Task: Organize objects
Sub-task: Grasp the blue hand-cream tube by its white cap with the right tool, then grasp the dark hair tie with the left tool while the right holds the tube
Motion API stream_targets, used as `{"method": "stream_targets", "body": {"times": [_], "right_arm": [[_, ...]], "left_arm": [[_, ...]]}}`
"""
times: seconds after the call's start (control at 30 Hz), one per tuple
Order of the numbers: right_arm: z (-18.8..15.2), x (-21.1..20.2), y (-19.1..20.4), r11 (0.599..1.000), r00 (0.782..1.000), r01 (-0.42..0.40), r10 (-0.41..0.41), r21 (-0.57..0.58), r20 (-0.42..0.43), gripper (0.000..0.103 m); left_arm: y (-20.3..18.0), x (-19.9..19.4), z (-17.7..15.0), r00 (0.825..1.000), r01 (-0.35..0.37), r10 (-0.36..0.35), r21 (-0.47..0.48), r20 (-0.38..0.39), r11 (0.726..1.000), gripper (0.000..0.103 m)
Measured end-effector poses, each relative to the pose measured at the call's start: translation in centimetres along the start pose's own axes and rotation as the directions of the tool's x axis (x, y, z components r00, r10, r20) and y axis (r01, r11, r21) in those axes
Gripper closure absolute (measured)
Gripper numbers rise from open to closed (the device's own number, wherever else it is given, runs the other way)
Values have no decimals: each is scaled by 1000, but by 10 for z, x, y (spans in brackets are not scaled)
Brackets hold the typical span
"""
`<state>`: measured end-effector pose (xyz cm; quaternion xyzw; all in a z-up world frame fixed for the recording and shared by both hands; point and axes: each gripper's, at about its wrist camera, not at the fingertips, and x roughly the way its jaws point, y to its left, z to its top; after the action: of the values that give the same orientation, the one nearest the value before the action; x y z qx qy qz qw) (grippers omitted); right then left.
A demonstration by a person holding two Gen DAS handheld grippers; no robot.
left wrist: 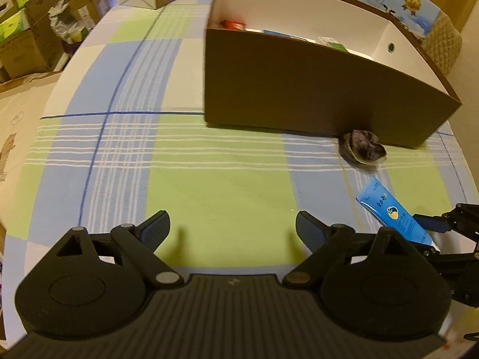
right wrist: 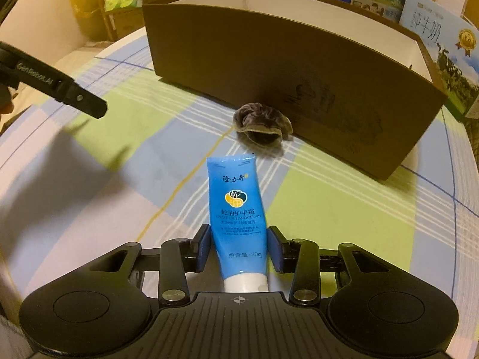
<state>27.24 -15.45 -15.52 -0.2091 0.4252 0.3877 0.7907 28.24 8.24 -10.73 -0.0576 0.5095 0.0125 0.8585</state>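
Between my right gripper's jaws lies the blue tube, flat on the checked surface with its cap toward me; the jaws stand narrow around it, small gaps showing at both pads, so I judge the grasp not yet made. My left gripper hangs wide and empty beside it. Next I must close on the tube, lift it over the box wall, clearing the scrunchie at its foot.

Blue tube with white cap, brown box — green-blue plaid tablecloth, white-striped.
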Motion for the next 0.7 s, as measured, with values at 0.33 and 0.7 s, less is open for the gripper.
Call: {"method": "stream_targets", "body": {"times": [0.33,0.7], "right_arm": [[-33,-29,-36,975,992,124,-121,185,-30,66],[-44,-46,-83,874,965,258,-250,411,-74,66]], "left_arm": [[-49,20,-28,989,123,-132,123,65,985,15],[-124,58,9,972,199,-228,299,65,933,23]]}}
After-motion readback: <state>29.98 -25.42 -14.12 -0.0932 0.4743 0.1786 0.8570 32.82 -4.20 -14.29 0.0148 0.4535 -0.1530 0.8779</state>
